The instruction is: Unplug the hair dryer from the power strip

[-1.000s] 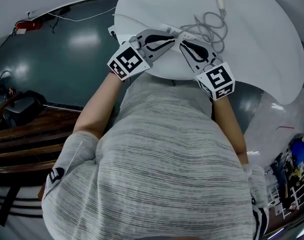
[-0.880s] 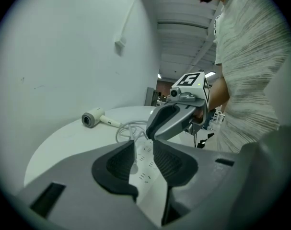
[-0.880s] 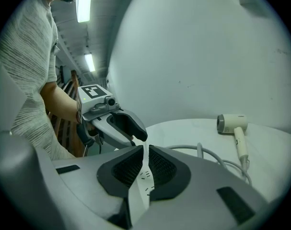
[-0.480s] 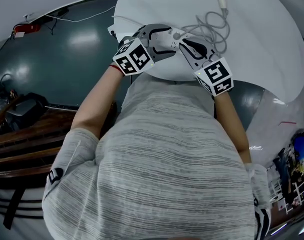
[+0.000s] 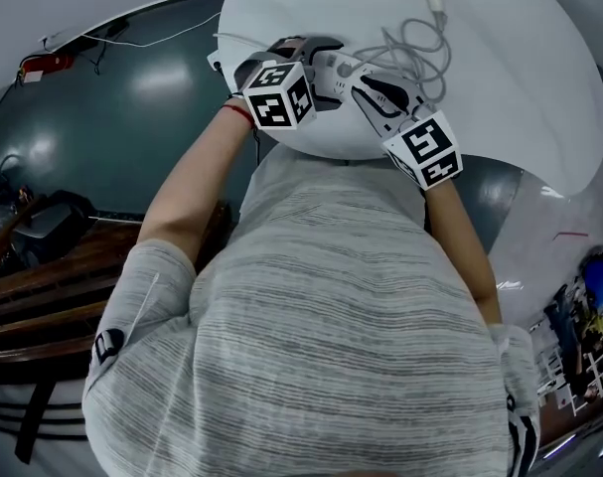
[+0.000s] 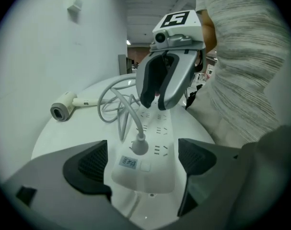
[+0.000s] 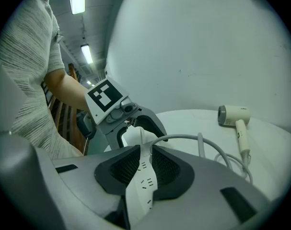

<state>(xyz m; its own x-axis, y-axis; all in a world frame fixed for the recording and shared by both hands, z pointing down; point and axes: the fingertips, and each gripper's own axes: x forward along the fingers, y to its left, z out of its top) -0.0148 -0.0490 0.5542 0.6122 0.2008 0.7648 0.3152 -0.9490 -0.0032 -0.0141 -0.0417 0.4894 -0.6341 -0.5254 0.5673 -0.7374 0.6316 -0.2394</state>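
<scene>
A white power strip (image 6: 152, 128) lies on the round white table (image 5: 539, 87). The hair dryer's plug (image 6: 139, 146) sits in it, and the grey cord (image 6: 111, 99) loops back to the cream hair dryer (image 6: 64, 110). My left gripper (image 6: 144, 161) straddles the strip's near end, its jaws opening wide, pads clear of it. My right gripper (image 7: 141, 169) clamps the strip's (image 7: 144, 181) far end edgewise; its jaws are easing open while the pads still touch it. In the head view, both grippers (image 5: 316, 60) (image 5: 359, 79) meet at the table's near edge.
The hair dryer (image 7: 234, 116) lies toward the table's far side by a white wall. A person's grey striped shirt (image 5: 341, 306) fills the head view's lower part. Dark floor and wooden benches (image 5: 53, 276) lie to the left.
My left gripper has come down to the power strip's end, rolled over, and gone from shut to wide open. The right gripper has stayed in place.
</scene>
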